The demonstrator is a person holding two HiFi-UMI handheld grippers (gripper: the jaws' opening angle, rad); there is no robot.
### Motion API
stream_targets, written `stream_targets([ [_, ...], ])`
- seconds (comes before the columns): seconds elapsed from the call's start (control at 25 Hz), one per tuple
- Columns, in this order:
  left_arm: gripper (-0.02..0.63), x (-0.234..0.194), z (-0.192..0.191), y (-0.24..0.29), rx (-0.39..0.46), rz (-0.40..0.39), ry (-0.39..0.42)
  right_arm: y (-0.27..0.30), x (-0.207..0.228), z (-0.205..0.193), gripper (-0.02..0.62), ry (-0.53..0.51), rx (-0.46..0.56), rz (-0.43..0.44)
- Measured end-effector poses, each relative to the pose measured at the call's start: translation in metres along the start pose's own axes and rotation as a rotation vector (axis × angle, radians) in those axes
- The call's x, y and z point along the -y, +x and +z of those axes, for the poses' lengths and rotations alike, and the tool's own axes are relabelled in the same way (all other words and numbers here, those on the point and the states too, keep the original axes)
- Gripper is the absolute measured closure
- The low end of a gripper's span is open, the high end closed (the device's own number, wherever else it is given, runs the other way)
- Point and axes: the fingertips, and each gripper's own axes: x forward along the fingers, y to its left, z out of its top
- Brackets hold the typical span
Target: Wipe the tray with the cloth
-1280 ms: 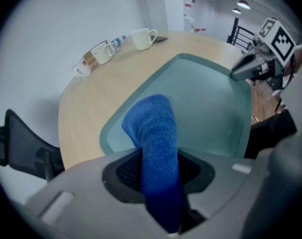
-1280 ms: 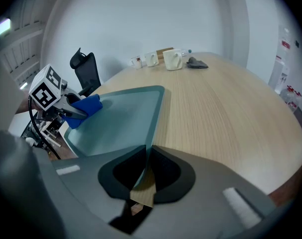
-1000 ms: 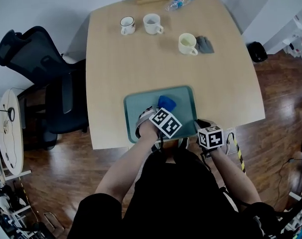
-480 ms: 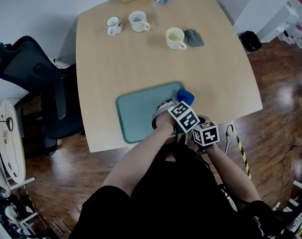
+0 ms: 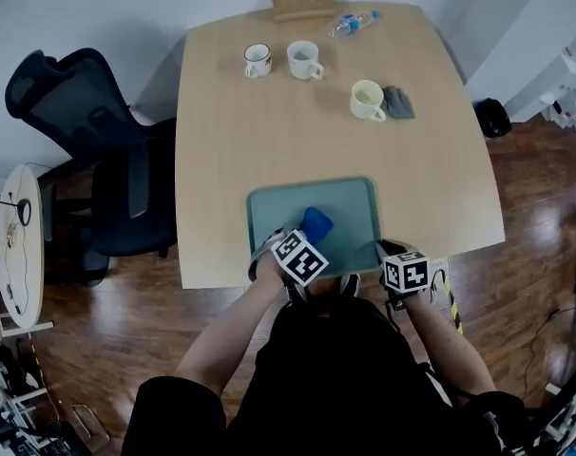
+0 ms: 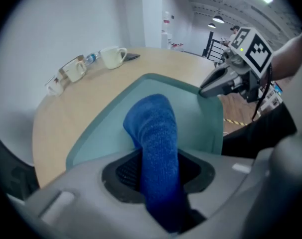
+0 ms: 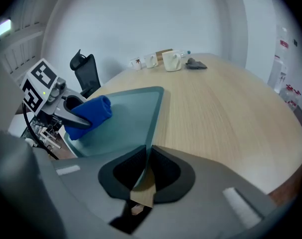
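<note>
1. Clenching the left claw [image 6: 158, 173] on a thick blue knitted cloth [image 6: 153, 128], with the dark pads pressing it from both sides and its folded free end bulging out ahead of the jaws.
2. Pressing that cloth down on the floor of a teal rectangular plastic tray with rounded corners [image 5: 350, 202], about midway across and in the half nearer the person.
3. Pinching the tray's thin rim at its near right corner in the right claw [image 7: 147, 171], with the jaws closed tight on the edge.
4. Lying flat at the near end of the pale wooden desk [image 7: 230, 113], straight in front of the person, long side across.
5. Standing well apart from the tray at the desk's far end:
   - a small white mug with a dark print [image 5: 258, 60] just beside a plain white mug [image 5: 304, 60];
   - a cream mug [image 5: 367, 100] with a crumpled grey rag [image 5: 398, 103] right against it;
   - a clear plastic bottle [image 5: 353, 22] lying on its side;
   - a flat wooden block [image 5: 303, 3] at the far edge.
6. Sitting off the desk's left side on the brown wooden floor [image 5: 526, 188]: a black office chair [image 5: 79, 112].
</note>
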Motion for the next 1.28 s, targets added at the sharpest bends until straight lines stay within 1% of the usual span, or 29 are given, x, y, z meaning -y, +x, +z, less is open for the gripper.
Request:
stream_targets([
  [0.16,0.451,-0.036,-0.060,-0.023,-0.012,0.047,-0.119,0.001,-0.001,0.003,0.558,-0.003,-0.012,-0.005],
  [0.28,0.451,-0.054,-0.091,-0.035,-0.024,0.090,-0.155,0.002,-0.002,0.003,0.558,-0.005,-0.019,-0.003],
  [0.36,0.451,-0.059,-0.099,-0.038,-0.020,0.103,-0.171,0.002,-0.003,0.002,0.558,-0.009,-0.021,-0.003],
  [0.48,0.451,-0.058,-0.099,-0.036,-0.030,0.108,-0.184,0.002,-0.003,0.002,0.558,-0.008,-0.019,-0.009],
  [0.56,0.451,-0.056,-0.097,-0.034,-0.063,0.122,-0.167,0.002,-0.004,0.003,0.558,-0.002,-0.014,-0.008],
  [0.64,0.451,-0.053,-0.093,-0.031,-0.096,0.141,-0.127,0.002,-0.005,0.003,0.558,0.001,-0.007,-0.006],
  [0.72,0.451,-0.049,-0.082,-0.027,-0.105,0.143,-0.084,0.002,-0.005,0.003,0.558,0.004,0.002,-0.004],
  [0.84,0.451,-0.035,-0.052,-0.019,-0.083,0.104,-0.031,0.001,-0.007,0.004,0.558,0.007,0.013,-0.002],
  [1.12,0.451,0.028,0.050,0.017,-0.041,-0.006,0.177,0.000,-0.008,0.004,0.558,0.004,0.022,0.007],
  [1.28,0.451,0.061,0.104,0.035,0.009,-0.081,0.284,0.000,-0.008,0.006,0.558,0.010,0.027,0.024],
])
